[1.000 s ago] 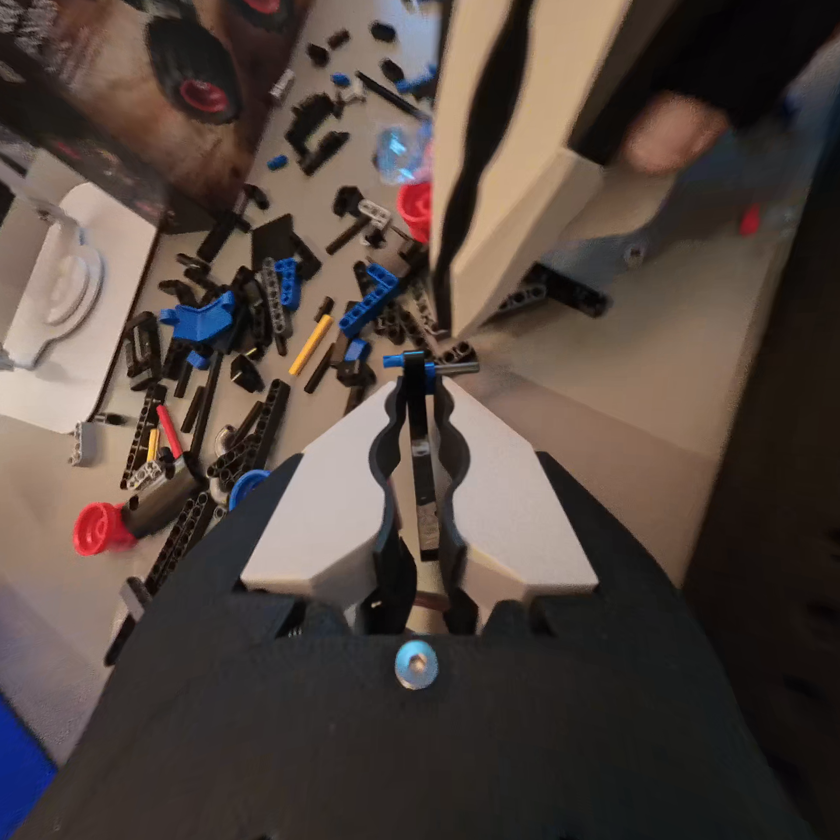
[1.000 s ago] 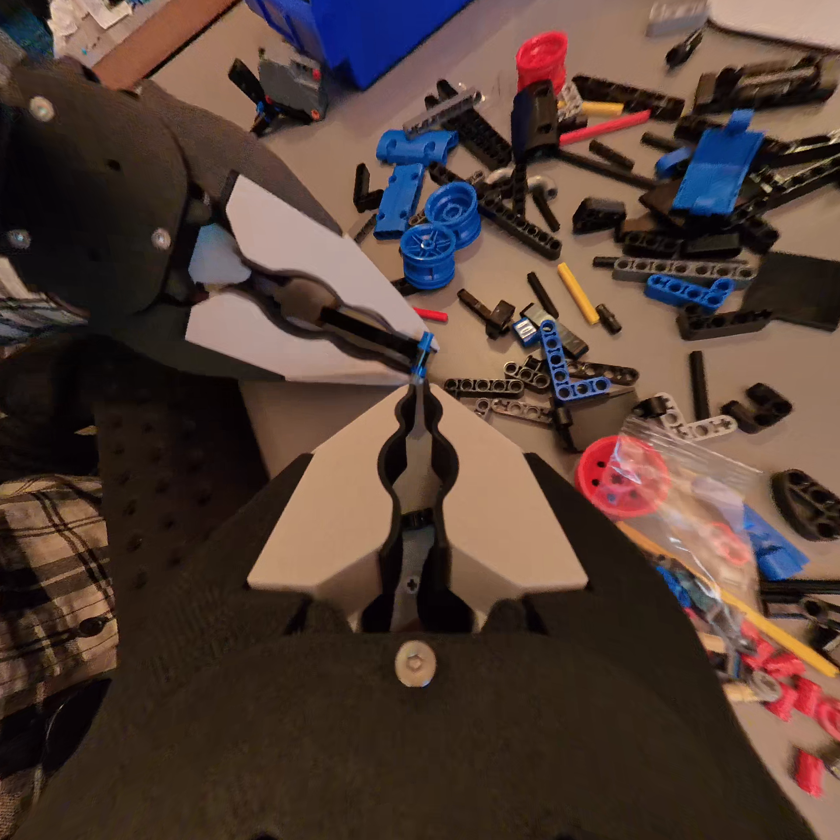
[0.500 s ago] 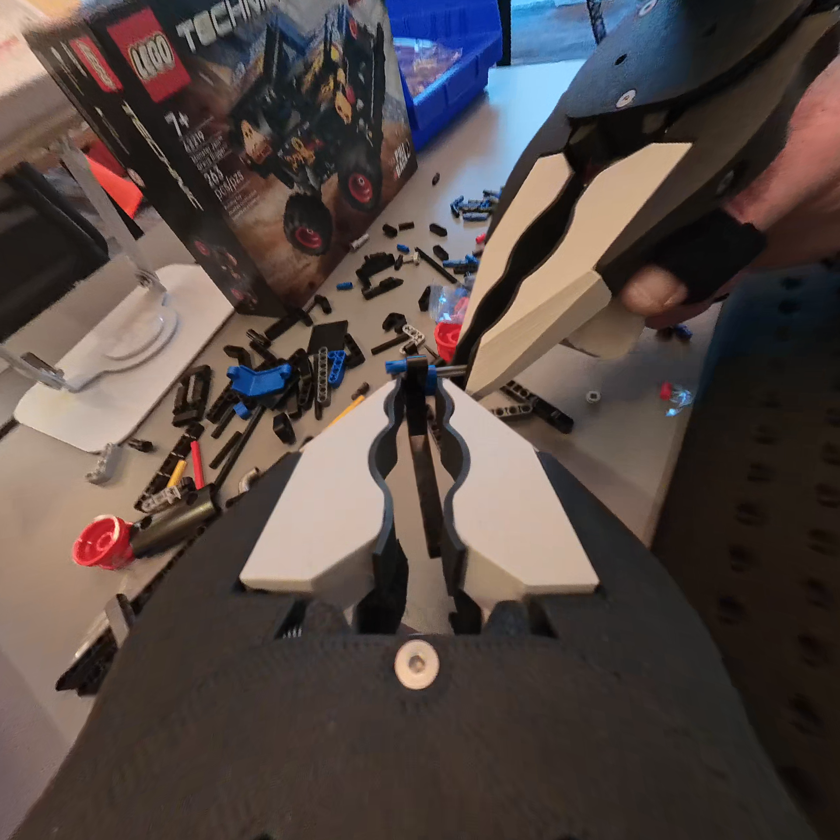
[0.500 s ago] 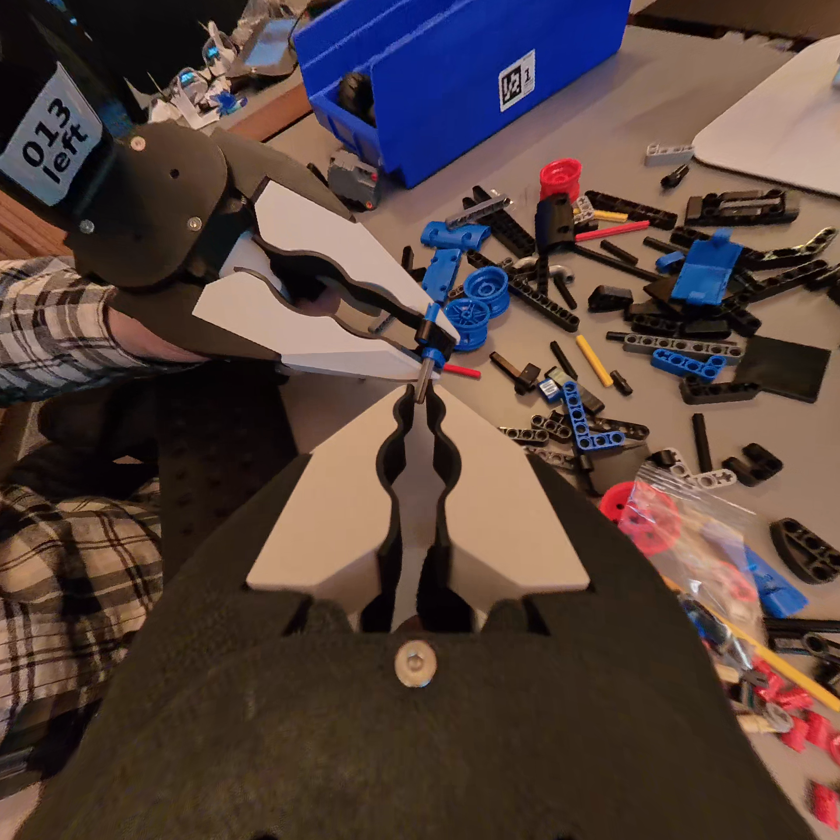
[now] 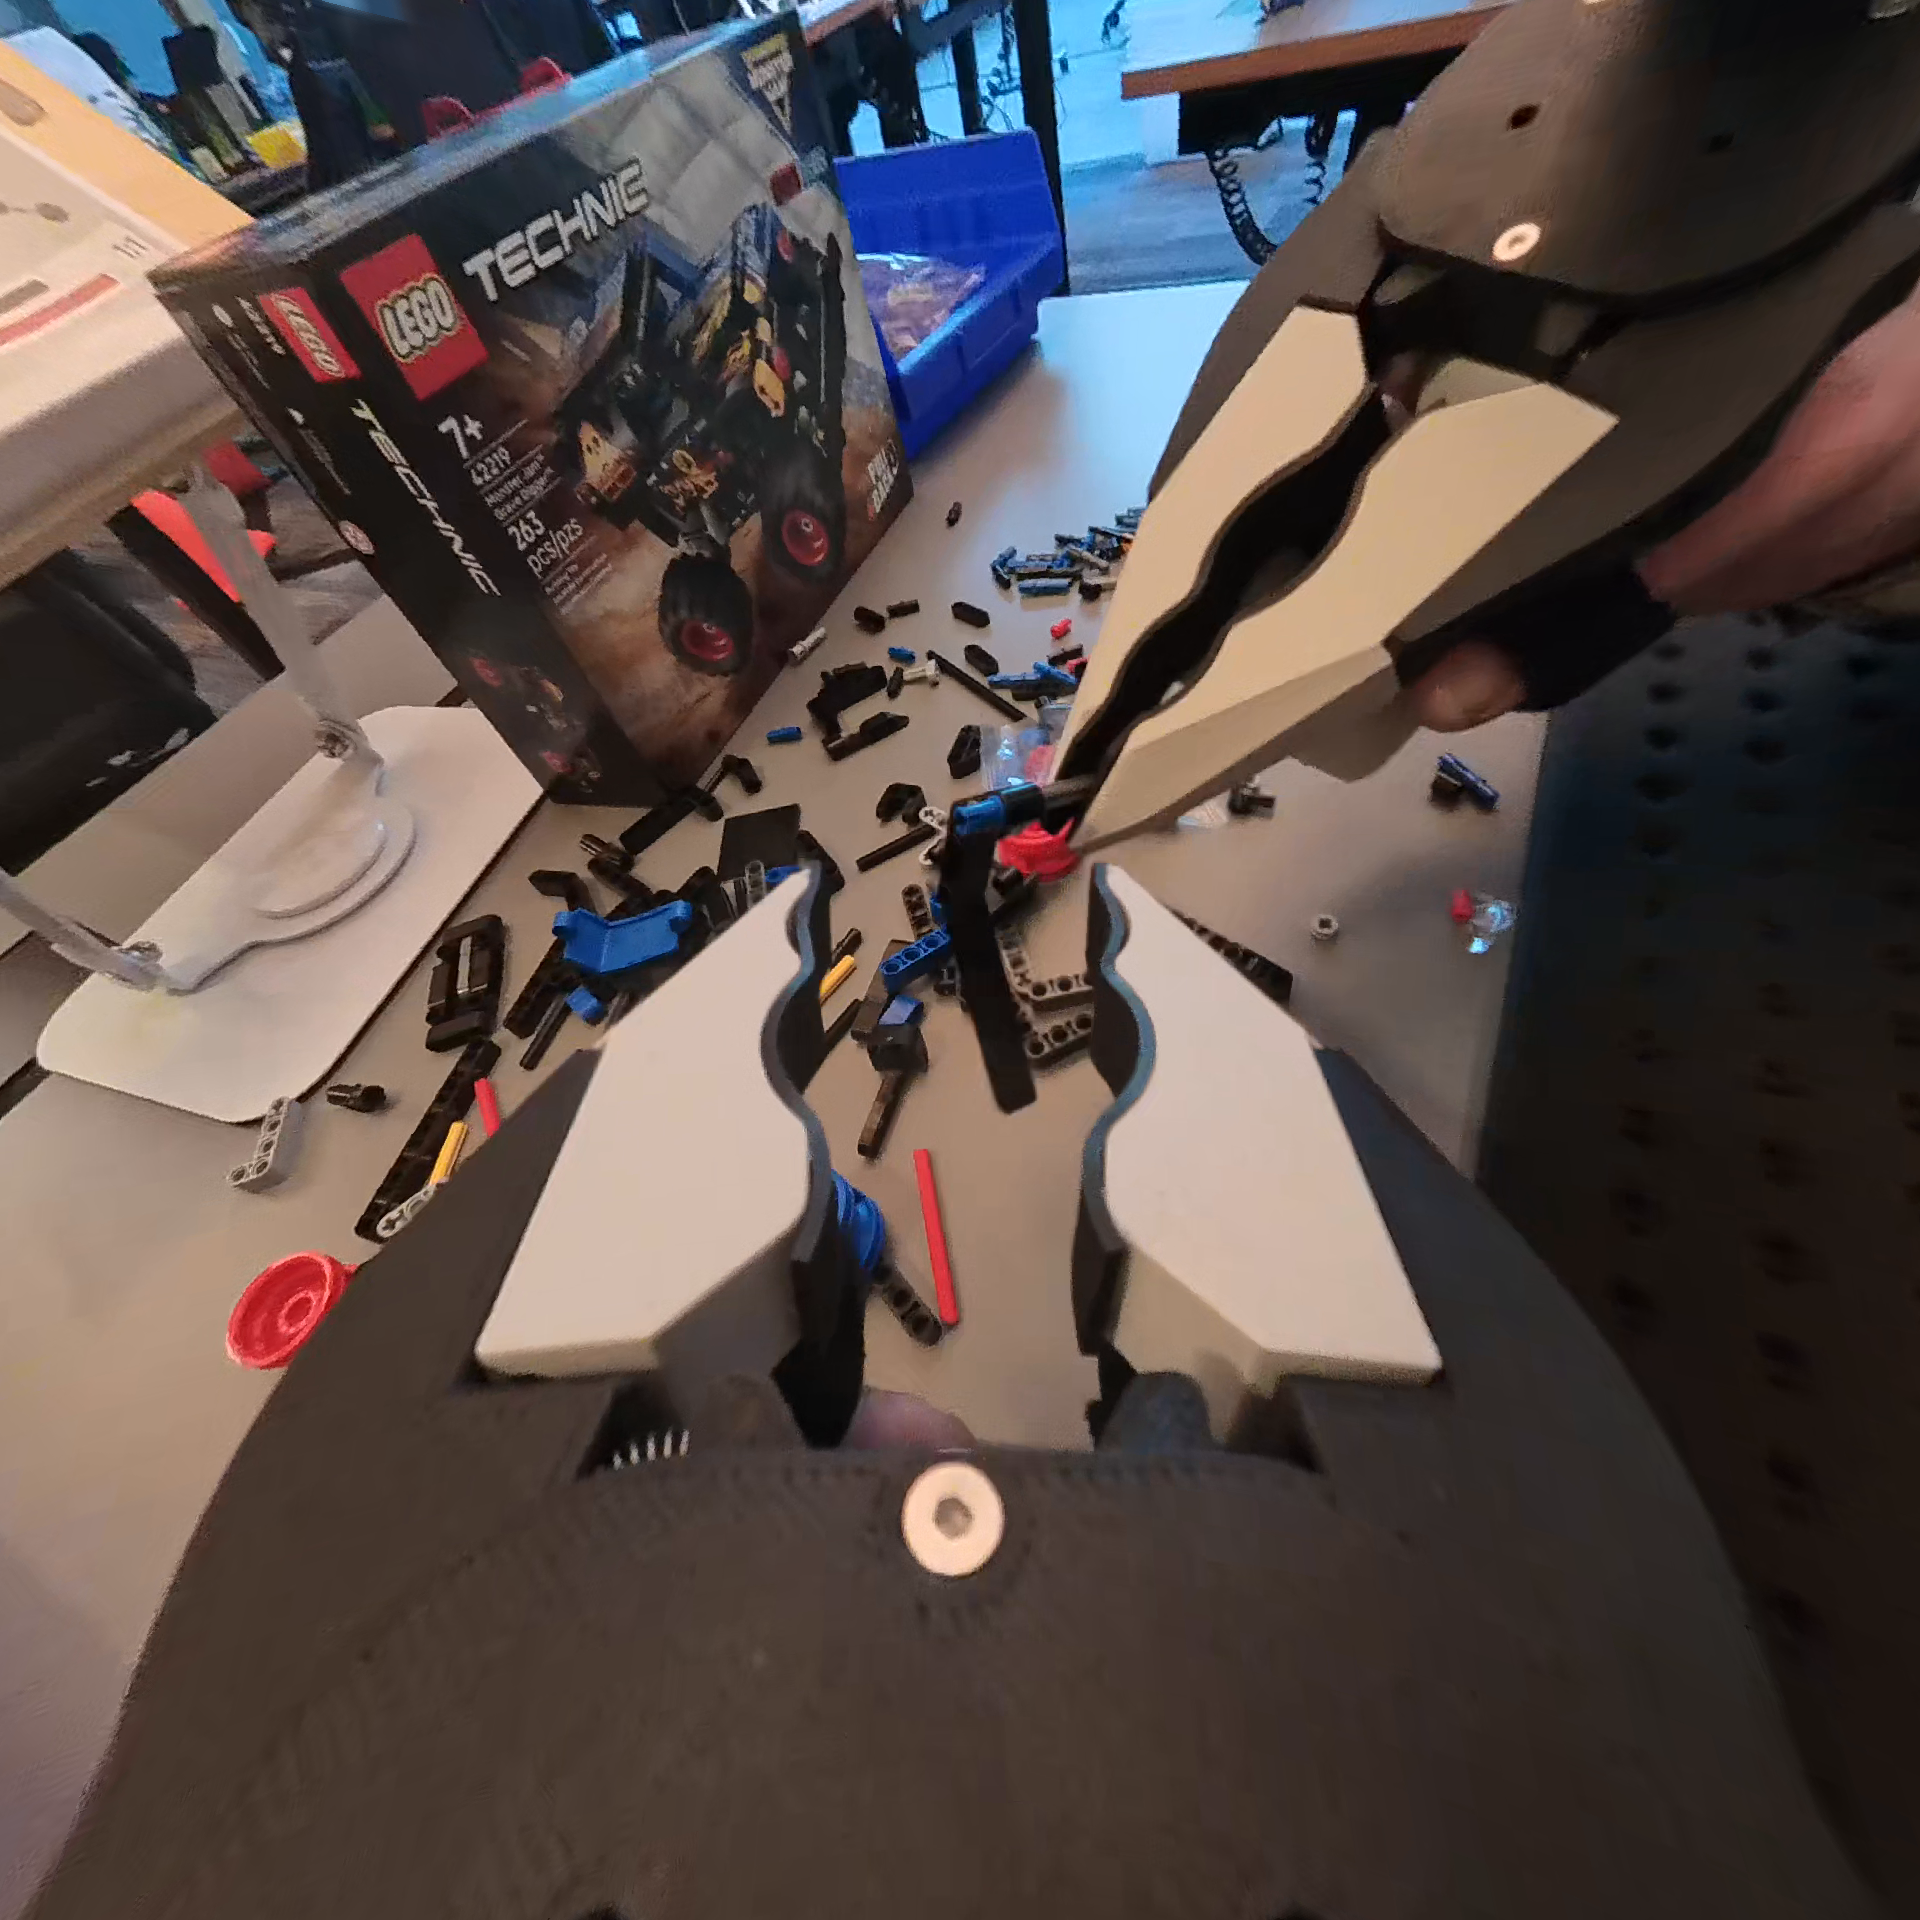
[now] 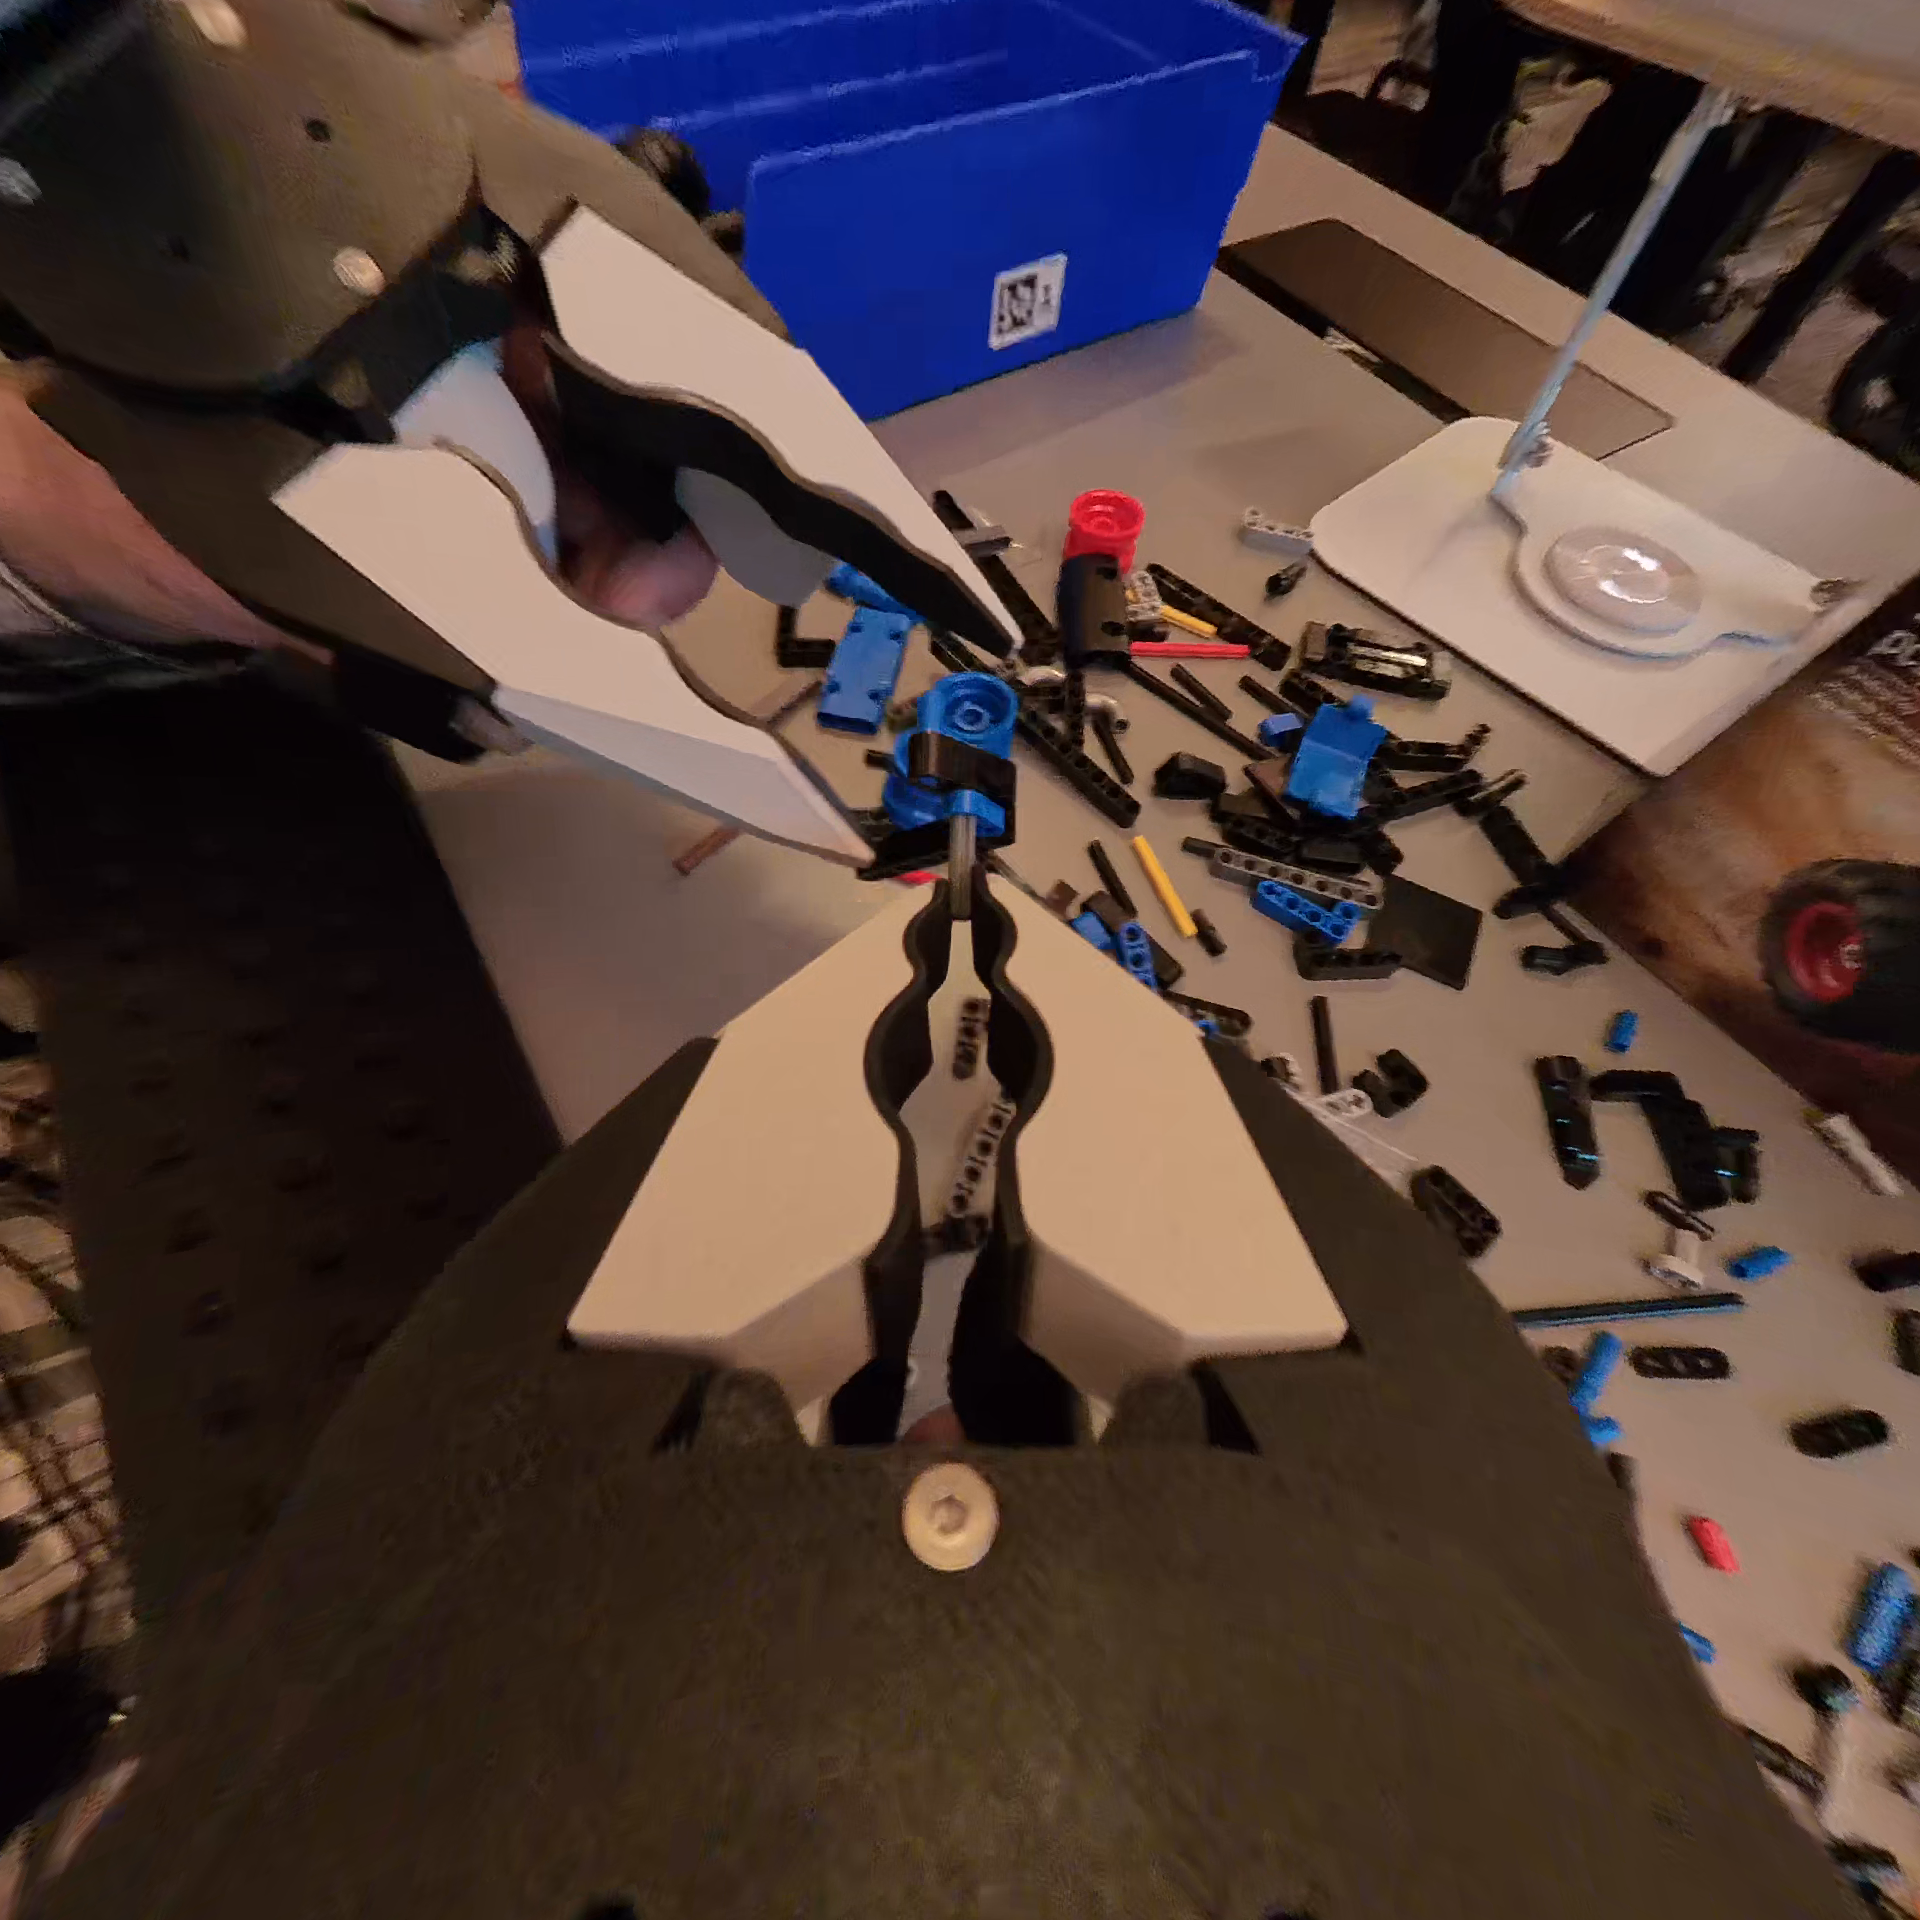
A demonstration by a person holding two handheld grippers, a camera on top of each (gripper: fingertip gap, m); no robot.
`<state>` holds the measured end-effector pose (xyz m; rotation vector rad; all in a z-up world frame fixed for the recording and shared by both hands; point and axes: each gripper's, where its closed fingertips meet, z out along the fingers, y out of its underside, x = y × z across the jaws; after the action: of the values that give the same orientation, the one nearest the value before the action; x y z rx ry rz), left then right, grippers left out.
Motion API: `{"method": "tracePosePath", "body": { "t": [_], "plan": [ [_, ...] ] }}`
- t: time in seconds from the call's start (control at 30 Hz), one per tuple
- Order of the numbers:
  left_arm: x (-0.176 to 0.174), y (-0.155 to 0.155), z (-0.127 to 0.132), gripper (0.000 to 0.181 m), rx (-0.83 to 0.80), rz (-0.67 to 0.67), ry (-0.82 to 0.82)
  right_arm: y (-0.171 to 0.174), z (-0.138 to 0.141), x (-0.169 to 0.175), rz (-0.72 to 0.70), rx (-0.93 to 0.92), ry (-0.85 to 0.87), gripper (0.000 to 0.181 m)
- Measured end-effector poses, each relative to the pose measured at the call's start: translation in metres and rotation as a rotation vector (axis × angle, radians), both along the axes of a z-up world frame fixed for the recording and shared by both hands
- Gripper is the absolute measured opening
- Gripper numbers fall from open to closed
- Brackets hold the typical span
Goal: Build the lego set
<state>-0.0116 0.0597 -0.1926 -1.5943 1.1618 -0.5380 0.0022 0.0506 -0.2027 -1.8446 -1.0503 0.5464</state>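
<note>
My left gripper (image 5: 954, 888) is open, jaws wide apart and empty. A black lego beam (image 5: 987, 987) hangs between its fingers without touching them. A blue pin (image 5: 977, 816) at the beam's top joins a dark axle (image 5: 1049, 795). My right gripper (image 5: 1075, 802) comes in from the upper right and is shut on that axle. In the right wrist view my right gripper (image 6: 961, 902) pinches the axle (image 6: 963, 852), with the beam (image 6: 951, 771) seen end-on just past the tips. The open left gripper (image 6: 935, 748) straddles the beam from the upper left.
Loose black, blue, red and yellow pieces (image 5: 623, 935) lie scattered over the grey table (image 5: 1351, 862). The set's box (image 5: 582, 436) stands at the back left, a blue bin (image 6: 935, 187) behind it. A white stand base (image 5: 281, 883) sits at the left. A red hub (image 5: 281, 1309) lies near me. The tips of both grippers are at nearly the same place. Between my left fingertips and the red hub (image 5: 281, 1309) there is roughly 20 centimetres.
My left gripper has opened and let go of the black beam, which now hangs from the axle in my right gripper. Both views have tilted up from the table.
</note>
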Motion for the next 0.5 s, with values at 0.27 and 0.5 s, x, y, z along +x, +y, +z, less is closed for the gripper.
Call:
{"method": "tracePosePath", "body": {
  "t": [0.27,0.5],
  "plan": [
    [-0.019,-0.008,-0.008,0.042,-0.11,-0.059,-0.006,-0.004,-0.007,-0.004,-0.019,0.229,-0.235,0.001],
    [-0.034,-0.022,-0.05,0.054,-0.155,-0.115,0.18,-0.022,-0.041,-0.024,0.054,0.496,-0.55,0.001]
  ]
}}
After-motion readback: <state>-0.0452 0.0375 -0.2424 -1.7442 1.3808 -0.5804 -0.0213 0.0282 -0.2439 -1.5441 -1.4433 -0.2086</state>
